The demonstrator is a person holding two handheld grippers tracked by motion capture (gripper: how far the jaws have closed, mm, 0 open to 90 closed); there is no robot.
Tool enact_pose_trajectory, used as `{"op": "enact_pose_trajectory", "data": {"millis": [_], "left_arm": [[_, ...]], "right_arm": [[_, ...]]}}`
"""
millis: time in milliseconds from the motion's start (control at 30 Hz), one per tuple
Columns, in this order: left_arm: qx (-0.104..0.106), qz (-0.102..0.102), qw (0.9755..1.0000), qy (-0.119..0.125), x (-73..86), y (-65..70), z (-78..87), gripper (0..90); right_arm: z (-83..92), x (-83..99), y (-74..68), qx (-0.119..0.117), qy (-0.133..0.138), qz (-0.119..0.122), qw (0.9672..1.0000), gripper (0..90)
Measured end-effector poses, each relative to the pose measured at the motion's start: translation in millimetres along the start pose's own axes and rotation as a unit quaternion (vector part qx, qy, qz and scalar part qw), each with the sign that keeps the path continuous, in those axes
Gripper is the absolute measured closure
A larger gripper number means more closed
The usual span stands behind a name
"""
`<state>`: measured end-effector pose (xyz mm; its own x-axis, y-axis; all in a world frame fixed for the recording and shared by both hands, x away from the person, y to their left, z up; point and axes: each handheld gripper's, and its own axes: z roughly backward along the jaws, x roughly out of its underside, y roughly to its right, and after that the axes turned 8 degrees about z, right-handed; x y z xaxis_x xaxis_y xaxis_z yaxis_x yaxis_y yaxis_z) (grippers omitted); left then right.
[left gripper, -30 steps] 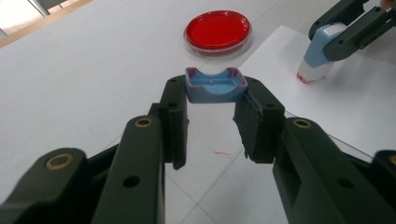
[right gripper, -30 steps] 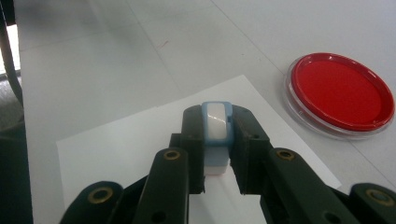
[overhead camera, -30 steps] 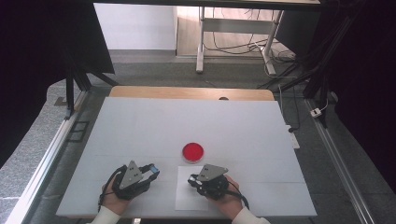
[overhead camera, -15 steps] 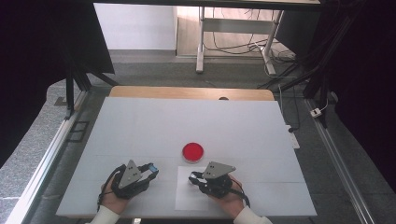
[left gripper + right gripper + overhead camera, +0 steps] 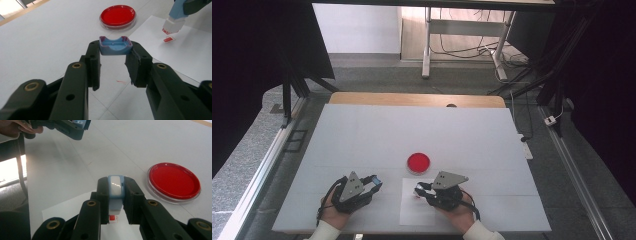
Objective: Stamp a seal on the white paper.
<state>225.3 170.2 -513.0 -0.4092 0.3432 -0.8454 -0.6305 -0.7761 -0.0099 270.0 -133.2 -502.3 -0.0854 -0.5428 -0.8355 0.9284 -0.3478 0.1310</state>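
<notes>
Over the white sheet [image 5: 422,207] — right tongs [image 5: 115,195] pinching a blue stamp [image 5: 116,192], left tongs [image 5: 113,53] pinching its blue cap [image 5: 115,45].

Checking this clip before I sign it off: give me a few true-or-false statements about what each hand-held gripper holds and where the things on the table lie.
1. The left hand-held gripper grips a small blue plastic cap. True.
2. The right hand-held gripper is open, holding nothing. False: it is shut on a blue and white stamp body.
3. The round red dish with a clear rim lies on the white paper sheet. False: it lies on the white table, just beyond the sheet.
4. A small red-printed rectangle shows on the paper near the stamp. True.
</notes>
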Motion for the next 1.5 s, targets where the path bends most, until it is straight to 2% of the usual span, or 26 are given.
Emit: {"op": "enact_pose_trajectory", "data": {"millis": [367,500,667,767,1033,1267,1500], "left_arm": [[0.000,0.001,1.0000,0.000,0.2,0.2,-1.0,64.3],[0.000,0.002,1.0000,0.000,0.3,0.0,-1.0,64.3],[0.001,0.003,1.0000,-0.001,0.8,-0.6,-1.4,64.3],[0.001,0.003,1.0000,-0.003,0.9,-0.7,-1.8,64.3],[0.002,0.004,1.0000,-0.005,1.1,-0.6,-4.4,64.2],[0.002,0.005,1.0000,-0.005,1.8,-1.8,-4.8,64.2],[0.002,0.008,1.0000,-0.005,2.2,-2.8,-5.3,64.3]], "right_arm": [[11.7,-3.9,8.8,0.001,0.035,-0.030,0.9989,75.2],[17.9,-5.6,14.1,-0.008,0.055,-0.056,0.9969,75.2],[27.5,-10.4,18.2,0.002,0.070,-0.058,0.9959,75.2],[32.1,-11.6,20.9,0.016,0.073,-0.061,0.9954,75.2],[42.1,-13.5,27.5,0.029,0.094,-0.073,0.9925,75.2],[54.7,-18.6,34.5,0.035,0.123,-0.084,0.9882,75.2],[59.1,-19.7,38.0,0.037,0.130,-0.087,0.9870,75.2]]}}
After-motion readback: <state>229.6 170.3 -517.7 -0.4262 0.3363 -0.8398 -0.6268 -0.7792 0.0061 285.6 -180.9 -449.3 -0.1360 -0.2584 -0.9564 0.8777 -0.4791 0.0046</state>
